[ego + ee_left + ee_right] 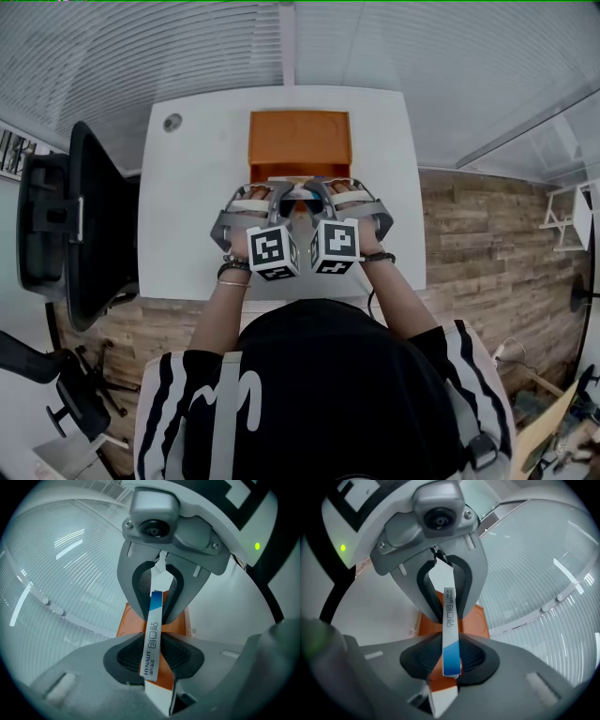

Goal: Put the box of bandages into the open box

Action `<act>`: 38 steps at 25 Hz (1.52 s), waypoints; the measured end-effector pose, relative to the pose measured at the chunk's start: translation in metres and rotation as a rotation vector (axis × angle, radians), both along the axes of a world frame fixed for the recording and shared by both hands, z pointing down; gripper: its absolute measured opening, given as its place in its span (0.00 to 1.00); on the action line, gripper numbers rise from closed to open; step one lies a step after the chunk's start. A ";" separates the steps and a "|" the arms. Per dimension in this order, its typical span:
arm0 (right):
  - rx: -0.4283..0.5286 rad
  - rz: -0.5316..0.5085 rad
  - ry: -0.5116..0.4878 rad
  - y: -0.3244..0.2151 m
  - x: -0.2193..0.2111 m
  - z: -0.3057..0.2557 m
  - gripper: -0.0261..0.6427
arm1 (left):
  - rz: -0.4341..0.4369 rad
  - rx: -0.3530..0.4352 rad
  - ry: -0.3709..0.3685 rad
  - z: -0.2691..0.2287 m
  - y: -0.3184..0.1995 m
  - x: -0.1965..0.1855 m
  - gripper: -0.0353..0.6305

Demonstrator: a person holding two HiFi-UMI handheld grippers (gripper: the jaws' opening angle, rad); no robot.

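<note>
Left tongs (272,192) and right tongs (330,192) both clenched on the box of bandages (302,199), one on each end.

Head view: the two tongs meet nose to nose over the white tabletop (187,225). The bandage box is pinched between them. Orange open box (300,141) sits just beyond, toward the far edge, lid off, inside looks empty. The held box is at or just short of the open box's near wall; can't tell if it overlaps the rim.

Left gripper view: left tongs (153,657) have their pads pressed on the flat faces of the thin white-and-blue bandage box (152,634), which shows edge-on. Right tongs (157,604) grip its far end. Orange open box (127,620) is behind and below.

Right gripper view: same thing mirrored. Right tongs (450,660) grip the blue end of the bandage box (449,630), left tongs (447,599) hold the other end, and the open box (476,620) is behind.

Step, as judged: carry phase, two-handed, box not yet in. The next move likely calls for taking it forward over the opening, lowering it level past the near wall, then letting go with both tongs together so it doesn't tip.
</note>
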State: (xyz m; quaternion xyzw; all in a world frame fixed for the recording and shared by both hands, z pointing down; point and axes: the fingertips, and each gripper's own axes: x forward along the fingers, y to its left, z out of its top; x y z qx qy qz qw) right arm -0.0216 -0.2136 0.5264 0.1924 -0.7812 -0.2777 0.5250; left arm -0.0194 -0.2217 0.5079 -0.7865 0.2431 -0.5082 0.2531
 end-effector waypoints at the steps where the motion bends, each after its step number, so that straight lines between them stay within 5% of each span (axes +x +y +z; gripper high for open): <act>1: -0.007 0.001 0.002 0.000 0.000 0.003 0.18 | 0.000 -0.002 -0.002 0.002 -0.001 0.000 0.22; 38: -0.105 0.013 0.027 -0.011 -0.004 0.044 0.18 | -0.001 -0.131 -0.012 0.045 -0.012 -0.004 0.22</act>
